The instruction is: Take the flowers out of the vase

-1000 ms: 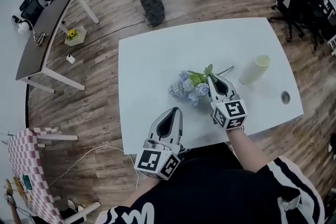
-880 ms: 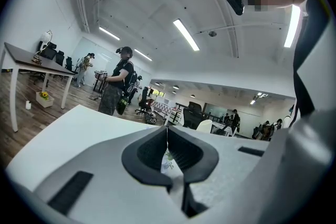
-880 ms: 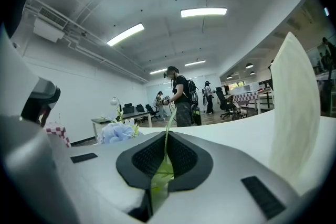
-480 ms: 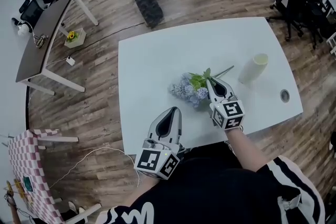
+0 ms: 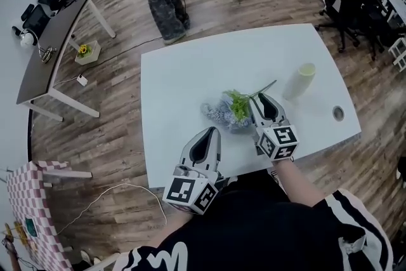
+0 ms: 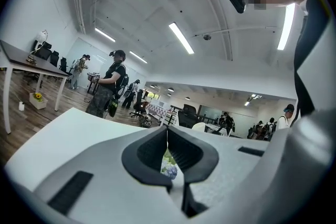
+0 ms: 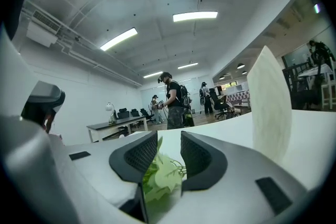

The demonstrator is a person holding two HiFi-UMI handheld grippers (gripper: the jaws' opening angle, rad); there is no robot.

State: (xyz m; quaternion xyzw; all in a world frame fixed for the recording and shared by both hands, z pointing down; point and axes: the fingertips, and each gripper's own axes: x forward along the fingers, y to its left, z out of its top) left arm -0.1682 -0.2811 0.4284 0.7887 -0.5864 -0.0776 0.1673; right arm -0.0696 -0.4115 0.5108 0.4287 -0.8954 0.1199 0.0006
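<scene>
Flowers (image 5: 229, 111) lie flat on the worktop (image 5: 184, 66), well clear of the upright vase (image 5: 299, 81). To let go, the right gripper (image 5: 261, 98) has just been spreading its jaws, leaves loose between them. The left gripper (image 5: 212, 132) waits pressed together, empty.

Noted a smooth, matt worktop (image 5: 184, 73), a matt, paper-like vase (image 5: 299, 80), soft cloth-like flowers (image 5: 225, 112), a faintly glossy wood-plank floor (image 5: 120, 105), and smooth matt plastic on left claw (image 5: 212, 131) and right claw (image 5: 263, 97).
</scene>
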